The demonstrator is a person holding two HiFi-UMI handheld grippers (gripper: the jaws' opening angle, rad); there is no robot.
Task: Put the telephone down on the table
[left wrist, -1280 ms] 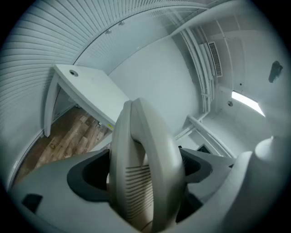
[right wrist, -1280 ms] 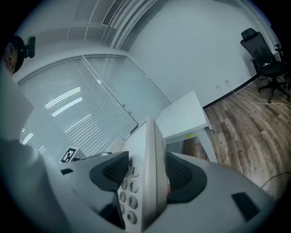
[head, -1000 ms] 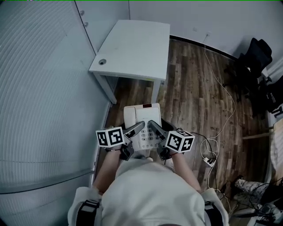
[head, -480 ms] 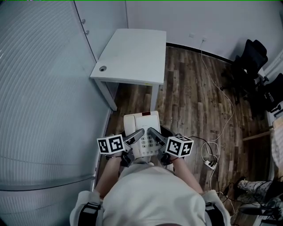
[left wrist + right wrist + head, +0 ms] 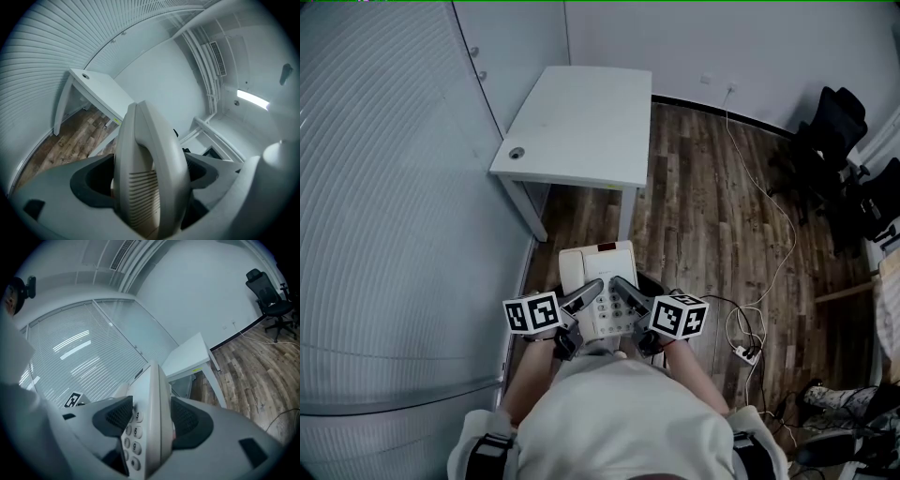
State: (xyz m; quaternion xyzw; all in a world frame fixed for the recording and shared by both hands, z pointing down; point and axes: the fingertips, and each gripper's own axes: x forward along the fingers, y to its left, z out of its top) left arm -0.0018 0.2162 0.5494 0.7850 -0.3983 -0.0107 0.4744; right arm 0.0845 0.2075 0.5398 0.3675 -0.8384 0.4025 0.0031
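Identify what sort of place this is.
Probably an office room: a plain white table against the wall, black swivel chairs in the far corner, slatted blinds over the side wall, and a corded-style desk telephone.

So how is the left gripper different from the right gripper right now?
The left gripper pinches the telephone by its curved handset; the right gripper pinches the edge beside its number buttons. The left gripper sits at the telephone's left side, the right gripper at its right. Both are shut on the telephone, which is not yet on the table.
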